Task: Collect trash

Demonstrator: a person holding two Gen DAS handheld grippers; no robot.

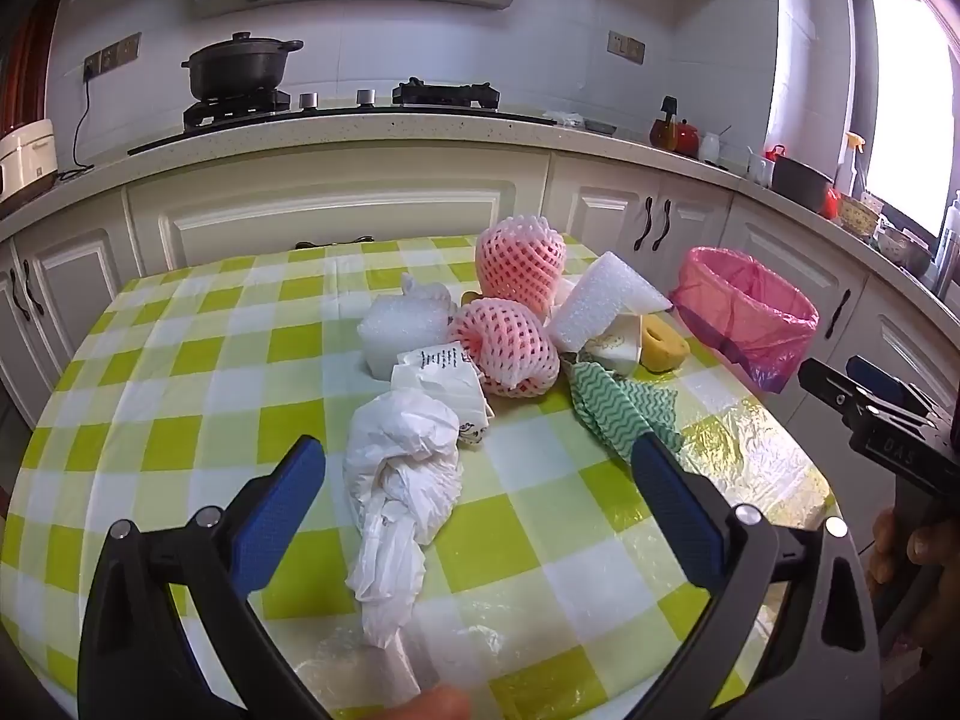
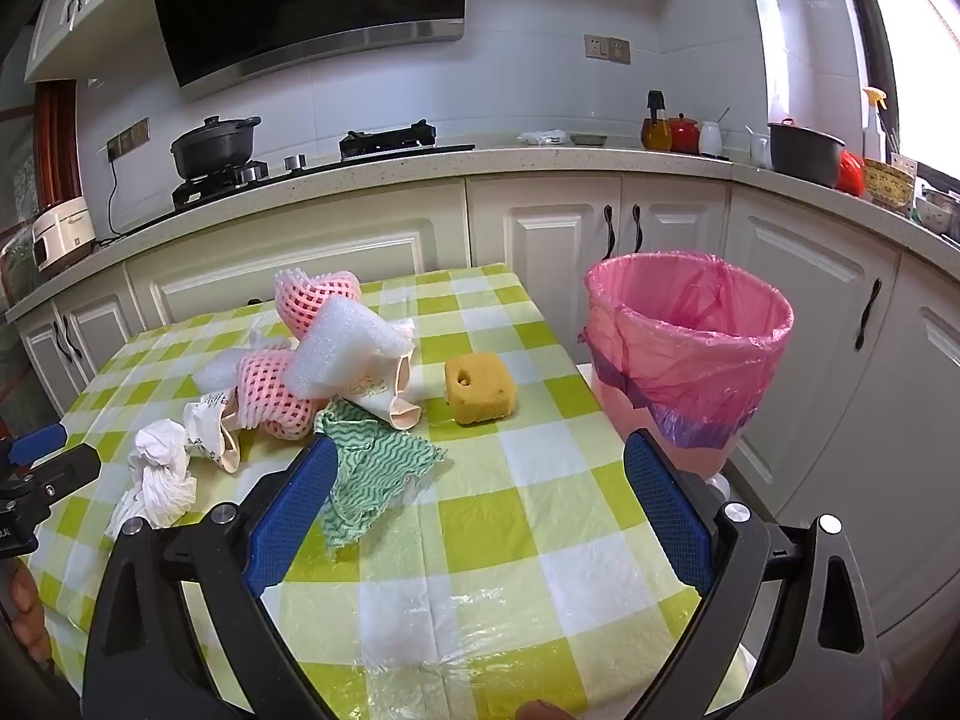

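A heap of trash lies on the green-checked table (image 1: 180, 360): a knotted white plastic bag (image 1: 402, 468), two pink foam fruit nets (image 1: 510, 348), white foam sheets (image 1: 600, 300), a crumpled paper cup (image 1: 444, 378), a green wavy cloth (image 1: 618, 408) and a yellow sponge (image 2: 480, 387). A bin with a pink liner (image 2: 690, 348) stands off the table's right edge. My left gripper (image 1: 480, 450) is open, its fingers on either side of the white bag. My right gripper (image 2: 480, 462) is open and empty, above the table just in front of the cloth (image 2: 372, 474).
White kitchen cabinets and a counter run behind the table, with a black pot (image 1: 240, 63) on the stove, a rice cooker (image 1: 24, 156) at left and jars and pots (image 2: 804, 150) at right. The right gripper also shows at the left wrist view's right edge (image 1: 870, 402).
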